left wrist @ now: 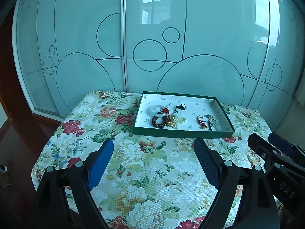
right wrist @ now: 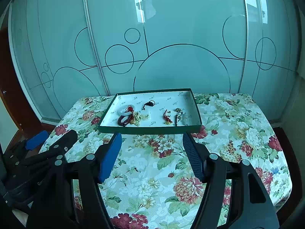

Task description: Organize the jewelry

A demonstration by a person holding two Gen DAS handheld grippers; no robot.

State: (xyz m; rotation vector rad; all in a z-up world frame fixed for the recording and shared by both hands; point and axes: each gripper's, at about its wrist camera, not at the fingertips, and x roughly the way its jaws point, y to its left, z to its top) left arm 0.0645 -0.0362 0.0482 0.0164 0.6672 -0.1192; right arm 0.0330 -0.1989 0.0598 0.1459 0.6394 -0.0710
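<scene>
Fingers on left gripper (left wrist: 153,158) and right gripper (right wrist: 151,152) spread wide, empty. Jewelry lies in green tray (right wrist: 197,112) near tabletop (right wrist: 238,133) far edge. Risk: tangled beads (right wrist: 125,120) and pearls (right wrist: 141,117) dragging neighbours when lifted.

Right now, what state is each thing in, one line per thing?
Left gripper: open, holding nothing, short of the tray.
Right gripper: open, holding nothing.
Green tray: lidless, flat on the floral tablecloth.
White bangle: lying flat in the tray.
Dark red bead bracelet: heaped against the pearl strand.
</scene>
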